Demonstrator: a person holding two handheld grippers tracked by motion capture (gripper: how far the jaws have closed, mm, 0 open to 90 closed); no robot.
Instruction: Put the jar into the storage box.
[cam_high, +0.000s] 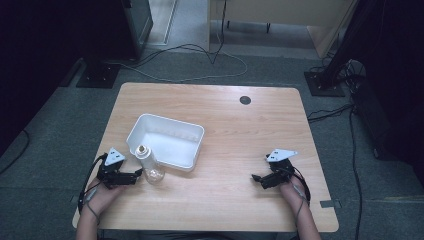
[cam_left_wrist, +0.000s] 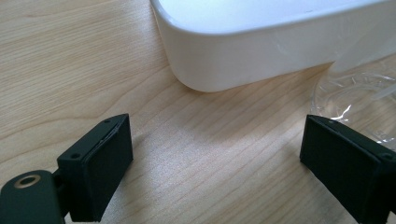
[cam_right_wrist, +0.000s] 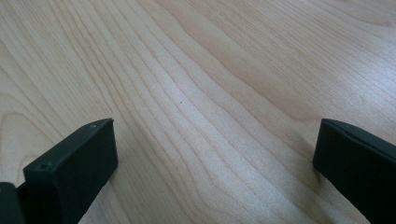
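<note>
A clear glass bottle (cam_high: 148, 165) with an open neck stands on the wooden table (cam_high: 240, 125), right against the near left corner of a white plastic bin (cam_high: 167, 140). My left gripper (cam_high: 136, 174) sits open just left of the bottle, jaws pointing at its base. In the left gripper view its jaws (cam_left_wrist: 215, 163) are wide apart with bare wood between them, the bin's corner (cam_left_wrist: 219, 60) ahead and the bottle's glass base (cam_left_wrist: 359, 100) at the right. My right gripper (cam_high: 256, 178) rests open near the front right of the table, jaws (cam_right_wrist: 215, 168) spread over bare wood.
The bin looks empty. A small dark round grommet (cam_high: 245, 100) sits near the table's far edge. Cables (cam_high: 200, 60) and stand bases (cam_high: 100, 75) lie on the floor beyond the table.
</note>
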